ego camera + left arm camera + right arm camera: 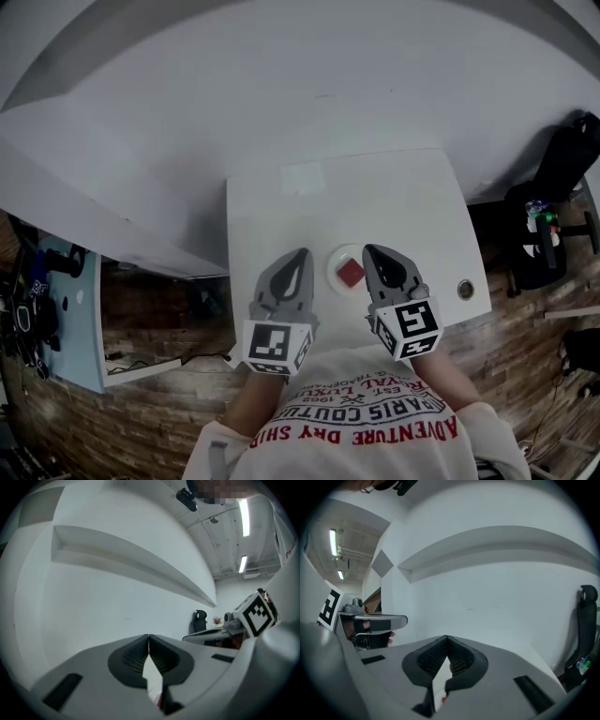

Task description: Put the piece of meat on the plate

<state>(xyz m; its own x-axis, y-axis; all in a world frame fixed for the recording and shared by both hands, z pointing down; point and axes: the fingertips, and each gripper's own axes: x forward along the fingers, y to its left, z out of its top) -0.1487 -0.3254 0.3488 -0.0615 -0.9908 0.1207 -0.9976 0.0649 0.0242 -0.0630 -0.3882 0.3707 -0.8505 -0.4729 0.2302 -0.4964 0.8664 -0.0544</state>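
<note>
Left claw (301,253) and right claw (369,250) flank meat (351,273) on plate (333,263).

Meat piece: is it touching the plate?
Touching. The head view shows the red meat piece lying in the middle of the white plate, with nothing holding it up.

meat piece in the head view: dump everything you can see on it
The piece of meat is a small, dark red, roughly square slab lying flat. It sits in the middle of a small round white plate on the white table and touches only the plate. In the head view it shows between the left gripper and the right gripper, both shut and empty. Its surface detail is too small to tell.
</note>
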